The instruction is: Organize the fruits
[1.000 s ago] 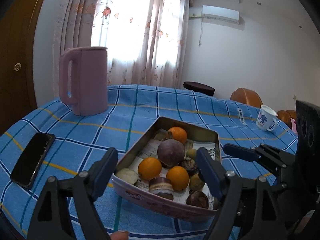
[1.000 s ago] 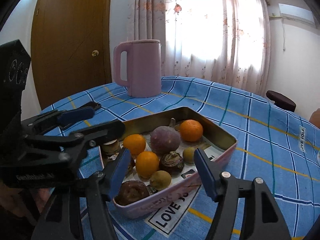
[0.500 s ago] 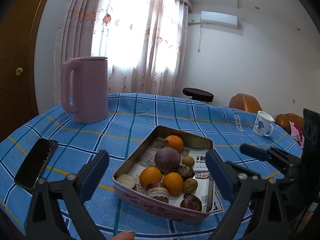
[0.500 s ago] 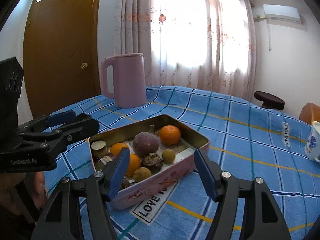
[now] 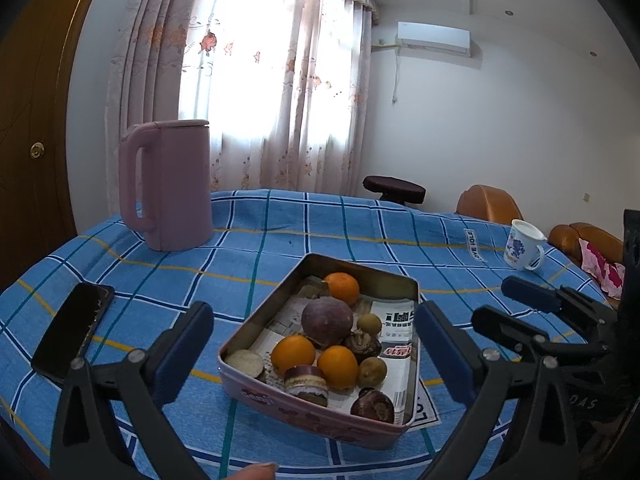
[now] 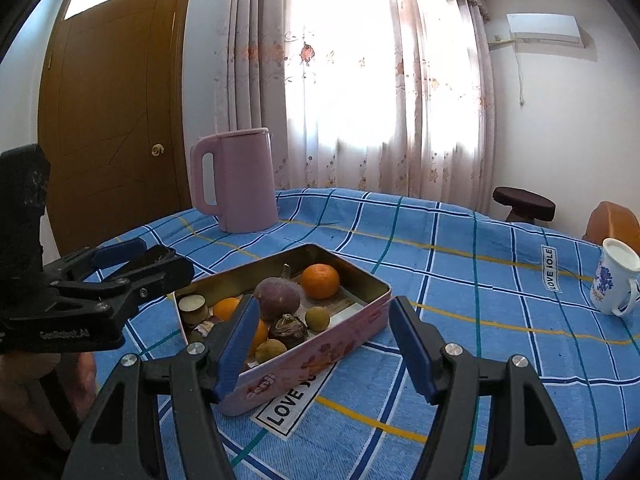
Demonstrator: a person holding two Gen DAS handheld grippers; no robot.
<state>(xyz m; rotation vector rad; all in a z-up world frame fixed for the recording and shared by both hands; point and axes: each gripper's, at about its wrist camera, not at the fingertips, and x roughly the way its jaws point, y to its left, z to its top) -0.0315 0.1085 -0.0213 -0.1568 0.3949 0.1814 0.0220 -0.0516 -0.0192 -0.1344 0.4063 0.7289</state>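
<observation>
A pink metal tin stands on the blue checked tablecloth. It holds several fruits: oranges, a large purple fruit, small brown-green ones and dark bulbs. My left gripper is open and empty, held back in front of the tin's near side. My right gripper is open and empty, in front of the tin's near corner. Each gripper shows in the other's view, the right one and the left one.
A pink kettle stands at the back left. A black phone lies at the left. A white flowered mug stands at the right. Chairs and a stool are beyond the table.
Both grippers have pulled back and up from the tin, which now looks smaller and farther. Both stay open and empty.
</observation>
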